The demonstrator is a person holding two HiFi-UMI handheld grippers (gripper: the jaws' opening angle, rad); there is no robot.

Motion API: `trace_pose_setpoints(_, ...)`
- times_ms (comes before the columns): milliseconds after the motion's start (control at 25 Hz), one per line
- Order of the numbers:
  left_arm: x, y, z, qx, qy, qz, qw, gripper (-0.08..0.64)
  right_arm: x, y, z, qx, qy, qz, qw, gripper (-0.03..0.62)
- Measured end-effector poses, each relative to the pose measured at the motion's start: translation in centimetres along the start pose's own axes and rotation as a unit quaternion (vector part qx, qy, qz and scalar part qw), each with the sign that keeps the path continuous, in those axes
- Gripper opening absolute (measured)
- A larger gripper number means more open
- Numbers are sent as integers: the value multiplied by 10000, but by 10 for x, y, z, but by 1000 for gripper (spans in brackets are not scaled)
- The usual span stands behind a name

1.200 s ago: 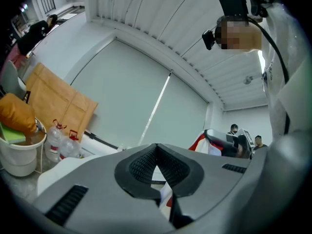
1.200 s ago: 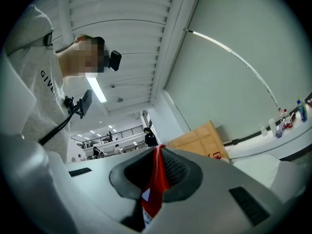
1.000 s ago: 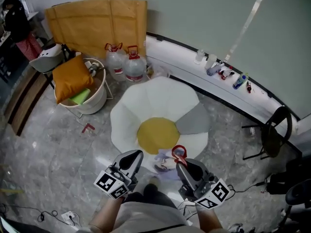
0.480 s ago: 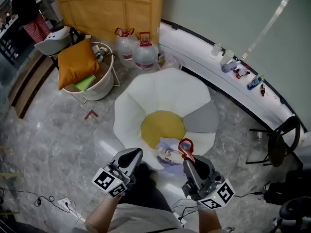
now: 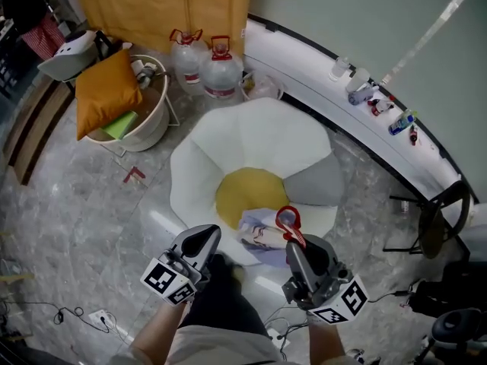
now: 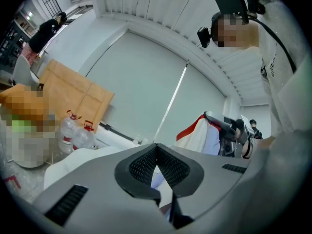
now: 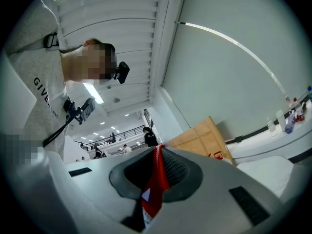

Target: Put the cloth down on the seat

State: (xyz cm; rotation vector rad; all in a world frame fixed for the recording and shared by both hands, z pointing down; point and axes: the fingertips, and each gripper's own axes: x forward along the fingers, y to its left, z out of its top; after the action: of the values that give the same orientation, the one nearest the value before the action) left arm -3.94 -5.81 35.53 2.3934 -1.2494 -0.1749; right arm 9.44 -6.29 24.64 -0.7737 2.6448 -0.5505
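Right gripper [image 5: 294, 243] is clenched on the cloth's red trim [image 7: 156, 179]. The cloth [image 5: 259, 236], soft pale printed fabric, sits crumpled on the near side of the seat [image 5: 251, 139], at the edge of the round yellow centre [image 5: 245, 192]. Left gripper [image 5: 204, 239] has its jaws pressed together with nothing in them, near the cloth. We see a padded flower-shaped seat with one grey petal [image 5: 316, 182]. There is bare marble floor [image 5: 91, 204] to its left, and water jugs [image 5: 221, 71] and a tub [image 5: 152, 124] behind.

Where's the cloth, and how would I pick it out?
Find the flower-shaped white seat with the yellow centre. At its near edge, the jaws of the right gripper pinch the cloth. It is the only pale, printed fabric with a red trim.
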Motion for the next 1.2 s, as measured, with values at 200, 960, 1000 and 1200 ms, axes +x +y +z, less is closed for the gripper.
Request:
trace_pose_setpoints(200,15,27,-6,-74,13,44,10000,11,20,-17,3,-21,-186,-87,9998,37)
trace_pose_setpoints(960,75,114,-43,-566,187,129,9981,11,76,-138,-69,181,-119,-1032,9944,37)
trace_pose_setpoints(1000,78,118,-45,-571,214,118,9981,11,77,-147,-76,224,-106,-1120,9934,38)
trace_pose_setpoints(1200,84,134,-49,-476,341,34,9983,11,77,-173,-107,392,-80,-1416,9891,37)
